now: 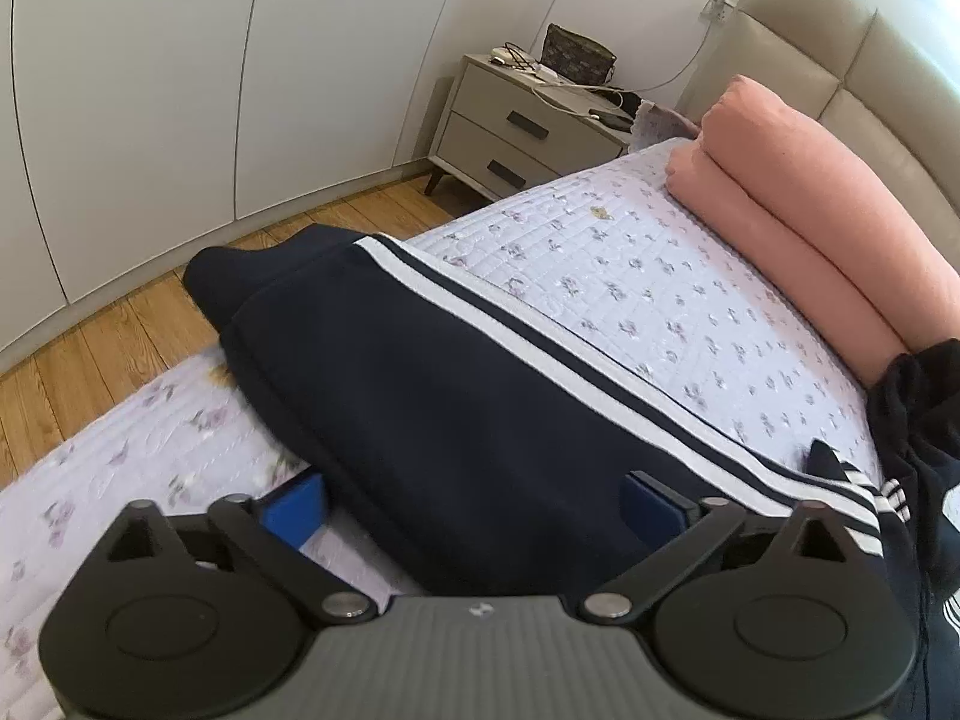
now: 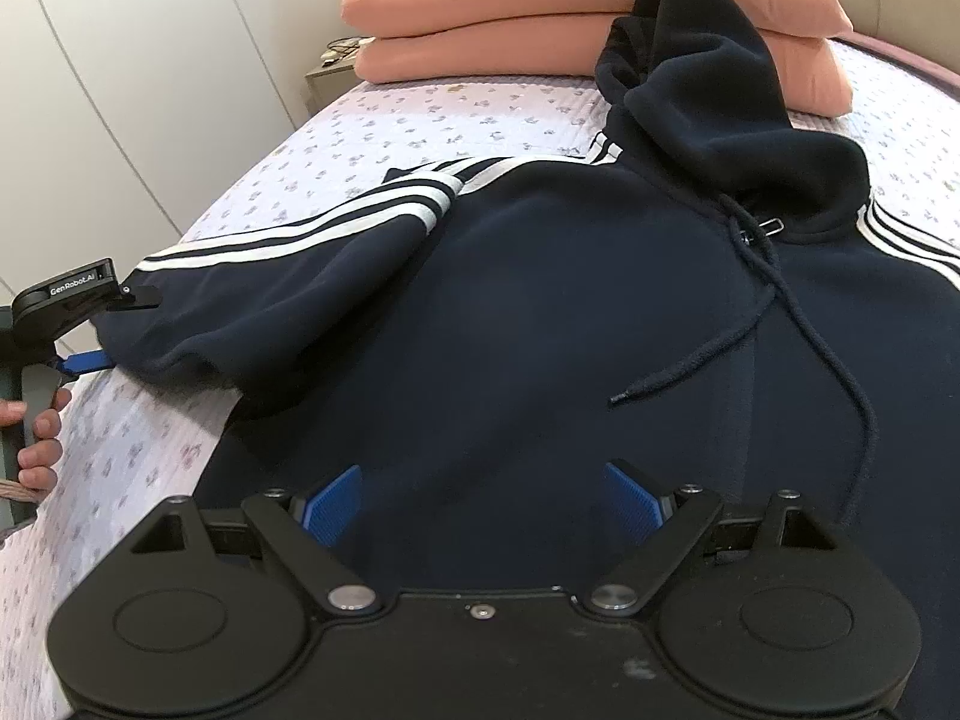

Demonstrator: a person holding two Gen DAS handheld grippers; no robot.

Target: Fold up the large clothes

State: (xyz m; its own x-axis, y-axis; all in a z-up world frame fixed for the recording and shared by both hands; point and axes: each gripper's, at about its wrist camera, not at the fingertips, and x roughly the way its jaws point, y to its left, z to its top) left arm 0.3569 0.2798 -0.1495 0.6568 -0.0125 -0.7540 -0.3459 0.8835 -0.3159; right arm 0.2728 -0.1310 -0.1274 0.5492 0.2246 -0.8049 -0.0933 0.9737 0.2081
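Two grippers hang over a dark hoodie (image 2: 510, 312) on the bed (image 2: 372, 138). Its sleeve (image 1: 456, 372) reaches the bed's left edge. The left gripper (image 1: 474, 504) is wide open, with the sleeve between its blue pads, not pinched. The right gripper (image 2: 483, 501) is open above the hoodie's body. Pink blankets (image 2: 540, 18) sit at the bed's head.

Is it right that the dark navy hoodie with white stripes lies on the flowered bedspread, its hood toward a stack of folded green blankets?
Not quite. The folded blankets are salmon pink, not green, as the right wrist view shows. The rest holds: the dark navy hoodie with white stripes lies on the flowered bedspread, hood toward that stack.
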